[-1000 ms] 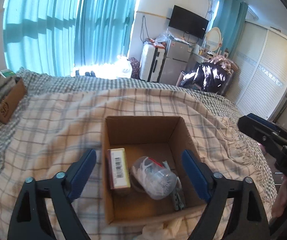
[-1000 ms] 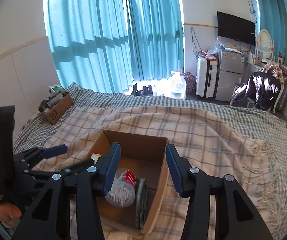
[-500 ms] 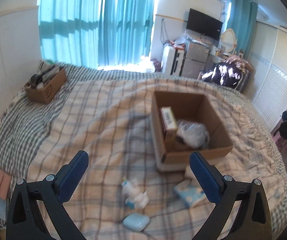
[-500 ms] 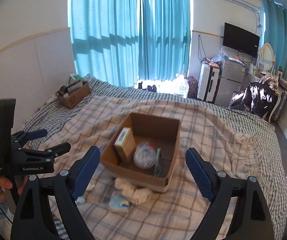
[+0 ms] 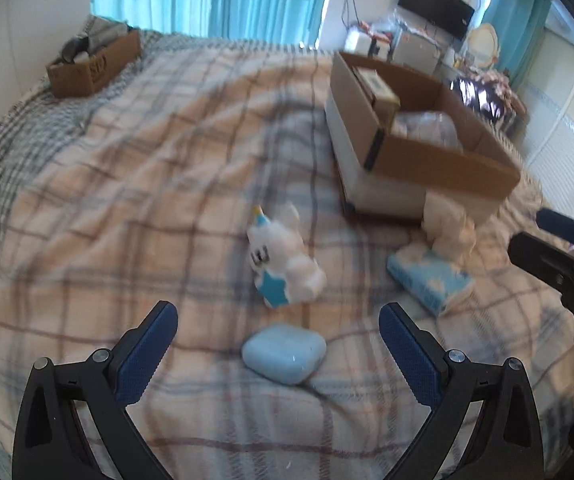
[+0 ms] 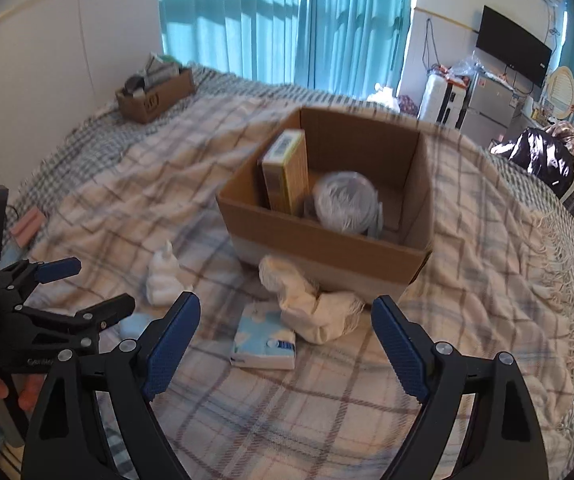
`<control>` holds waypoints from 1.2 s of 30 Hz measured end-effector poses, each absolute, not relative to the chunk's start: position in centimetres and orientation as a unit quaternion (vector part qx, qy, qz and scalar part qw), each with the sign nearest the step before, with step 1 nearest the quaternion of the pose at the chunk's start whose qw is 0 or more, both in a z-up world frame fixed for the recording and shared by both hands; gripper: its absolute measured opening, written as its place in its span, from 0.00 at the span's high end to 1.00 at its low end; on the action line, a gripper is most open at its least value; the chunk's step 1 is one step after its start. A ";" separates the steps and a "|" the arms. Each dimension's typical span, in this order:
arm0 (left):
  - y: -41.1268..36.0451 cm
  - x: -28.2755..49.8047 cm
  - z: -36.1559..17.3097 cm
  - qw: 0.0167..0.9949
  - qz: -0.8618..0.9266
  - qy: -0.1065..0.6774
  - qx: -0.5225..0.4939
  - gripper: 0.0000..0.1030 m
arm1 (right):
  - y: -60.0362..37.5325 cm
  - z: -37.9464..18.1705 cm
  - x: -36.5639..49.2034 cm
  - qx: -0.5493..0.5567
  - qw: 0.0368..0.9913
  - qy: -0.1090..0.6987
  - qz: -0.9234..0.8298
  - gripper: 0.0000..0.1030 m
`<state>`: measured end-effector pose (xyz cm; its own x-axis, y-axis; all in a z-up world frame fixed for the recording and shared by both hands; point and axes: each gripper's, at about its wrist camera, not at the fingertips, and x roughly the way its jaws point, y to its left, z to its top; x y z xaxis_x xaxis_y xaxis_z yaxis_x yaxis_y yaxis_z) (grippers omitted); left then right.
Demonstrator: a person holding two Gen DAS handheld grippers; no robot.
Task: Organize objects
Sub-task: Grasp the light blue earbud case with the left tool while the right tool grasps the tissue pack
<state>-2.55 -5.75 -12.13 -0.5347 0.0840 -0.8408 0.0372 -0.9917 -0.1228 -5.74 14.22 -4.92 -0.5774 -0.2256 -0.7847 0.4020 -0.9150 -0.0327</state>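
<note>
Left gripper (image 5: pixel 277 342), jaws wide and empty, has withdrawn from the box (image 5: pixel 439 152) and now hovers over the blue case (image 5: pixel 283 353), likely next pick. Bottle (image 5: pixel 283 264), tissue pack (image 5: pixel 427 280) and cloth (image 5: pixel 449 228) lie near the box. Right gripper (image 6: pixel 287 330): wide, empty.

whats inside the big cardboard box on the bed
In the cardboard box: an upright yellow carton, a clear round plastic container, and something grey beside it. The near wall hides the floor.

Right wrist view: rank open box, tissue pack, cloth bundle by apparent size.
1. Open box, clearly largest.
2. Cloth bundle and tissue pack: look alike in size, so not ranked against each other.
</note>
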 end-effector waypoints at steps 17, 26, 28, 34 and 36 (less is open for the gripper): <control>-4.8 -2.7 -15.7 0.037 0.831 -0.077 -0.549 0.45 | 13.9 -11.2 -6.4 0.495 0.178 0.120 -0.842 0.15; -5.6 -3.1 -13.6 0.018 0.854 -0.073 -0.514 0.45 | 12.2 -12.5 -6.8 0.519 0.188 0.123 -0.825 0.15; -5.7 -3.2 -13.6 0.017 0.854 -0.072 -0.515 0.45 | 12.0 -12.9 -7.1 0.523 0.190 0.117 -0.823 0.15; -5.7 -3.4 -13.6 0.016 0.856 -0.070 -0.511 0.45 | 12.4 -13.1 -7.6 0.520 0.184 0.109 -0.827 0.49; -5.6 -3.2 -13.5 0.015 0.858 -0.064 -0.510 0.45 | 12.8 -12.3 -7.2 0.506 0.194 0.098 -0.835 0.49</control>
